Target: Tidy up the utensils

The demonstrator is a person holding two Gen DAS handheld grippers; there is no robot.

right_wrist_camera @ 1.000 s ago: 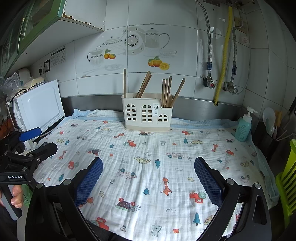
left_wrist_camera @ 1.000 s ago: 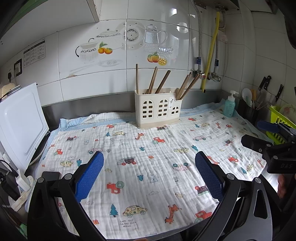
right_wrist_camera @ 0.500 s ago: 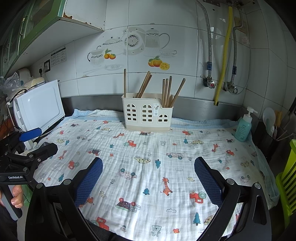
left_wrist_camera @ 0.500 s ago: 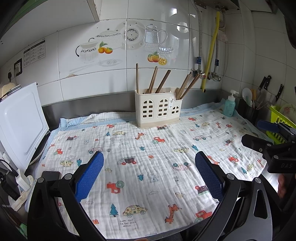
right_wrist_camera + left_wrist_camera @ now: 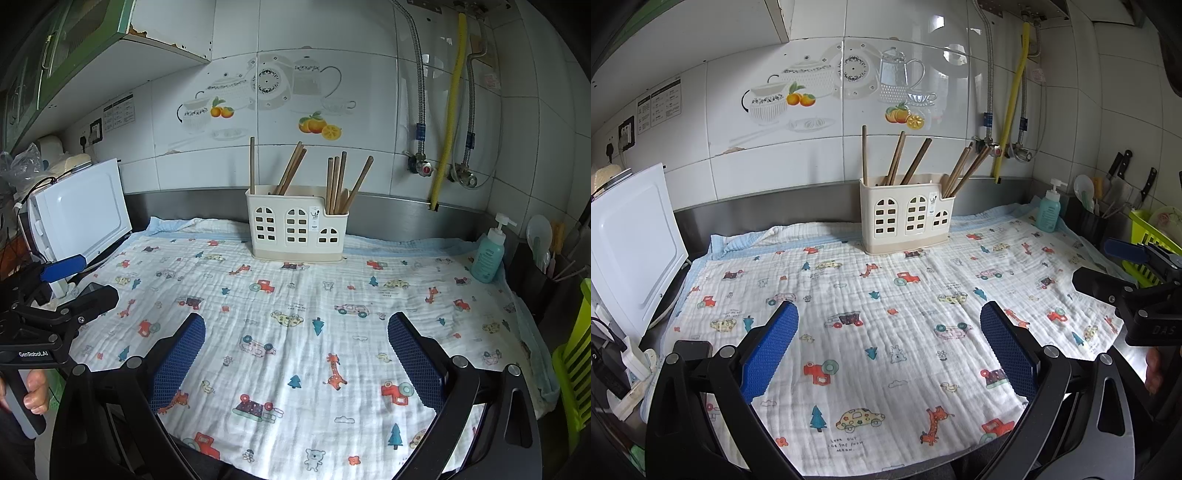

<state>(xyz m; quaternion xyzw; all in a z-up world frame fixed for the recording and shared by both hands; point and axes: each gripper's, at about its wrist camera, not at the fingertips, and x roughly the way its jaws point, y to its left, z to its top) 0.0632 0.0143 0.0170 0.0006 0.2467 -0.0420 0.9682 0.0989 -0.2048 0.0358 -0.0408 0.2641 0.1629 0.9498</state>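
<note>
Straight ahead at the back of the cloth (image 5: pixel 886 306) stands the holder (image 5: pixel 905 218), chopsticks (image 5: pixel 334 184) poking up near-vertical, well apart from both grippers: left gripper (image 5: pixel 888 347) and right gripper (image 5: pixel 295 354) gape empty, neither clearly nearer.

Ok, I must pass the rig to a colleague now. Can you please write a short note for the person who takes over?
Left gripper: open, empty, above the cloth.
Right gripper: open, empty, also above the cloth.
Chopsticks: all that can be seen stand in the white holder at the back, in two groups.
Done: no utensil lies loose on the cloth.
Left: seemingly nothing; perhaps check the grouping inside the holder.
</note>
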